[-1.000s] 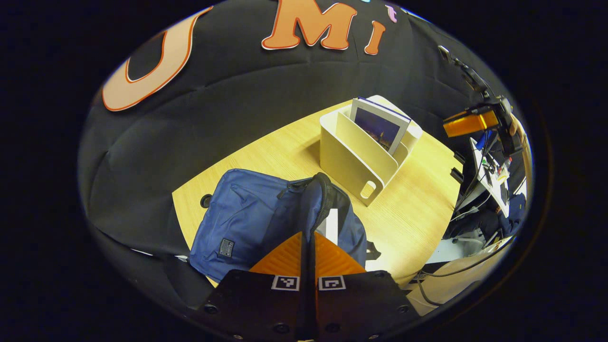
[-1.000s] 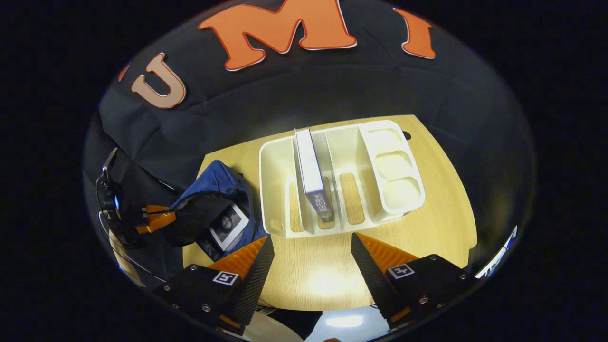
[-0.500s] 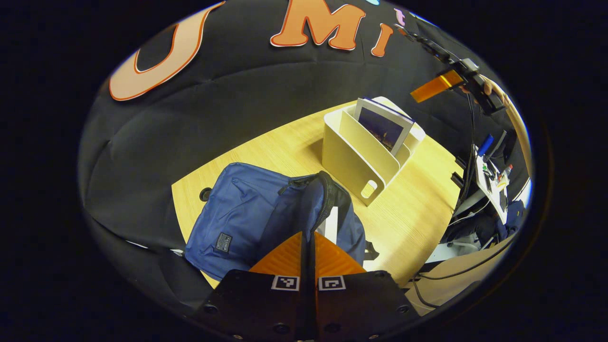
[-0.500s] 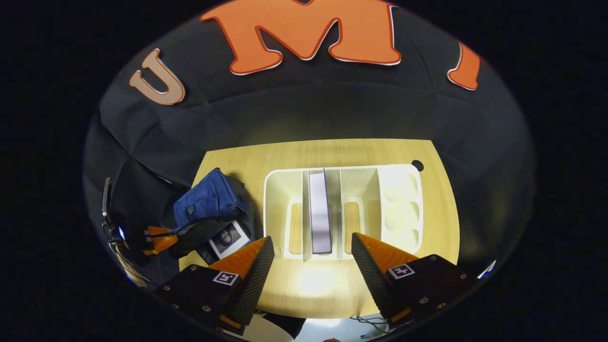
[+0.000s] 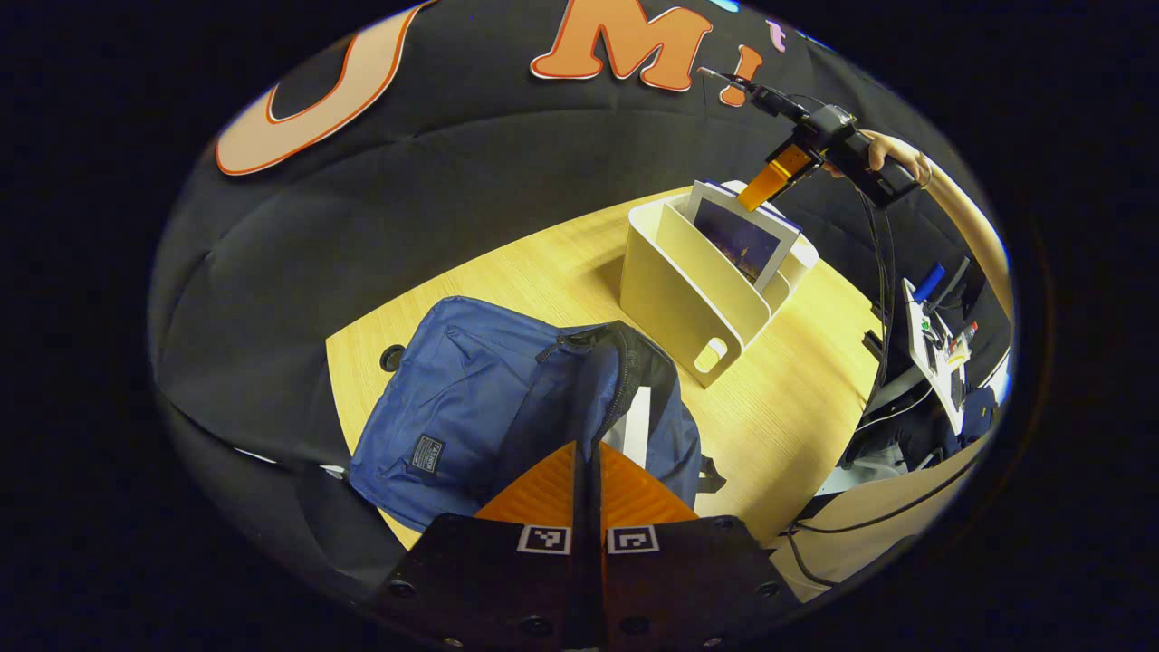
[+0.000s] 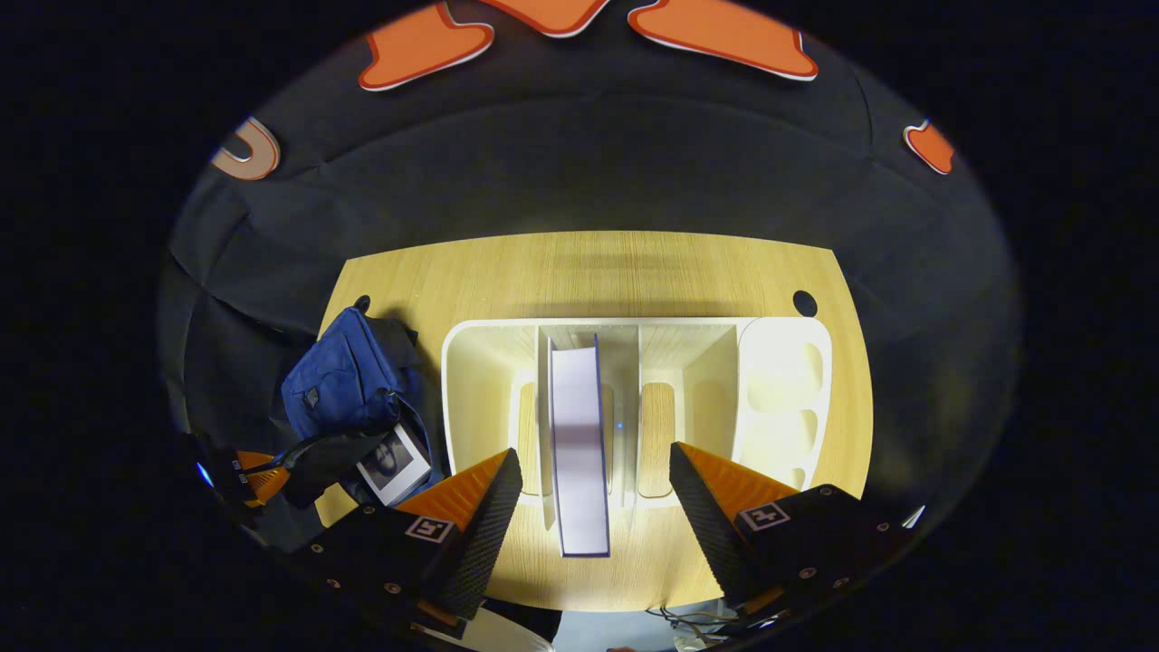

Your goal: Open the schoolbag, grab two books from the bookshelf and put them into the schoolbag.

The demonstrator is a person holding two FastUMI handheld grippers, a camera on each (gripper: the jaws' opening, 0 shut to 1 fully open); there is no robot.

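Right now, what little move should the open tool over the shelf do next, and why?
Probably lower the right tool straight down and close on the book. It hangs open above the bookshelf with the book's top edge between its fingers, and the left tool holds the schoolbag open.

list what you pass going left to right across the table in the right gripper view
left gripper → blue schoolbag with a book in it → white bookshelf with a book standing in a slot → cable hole
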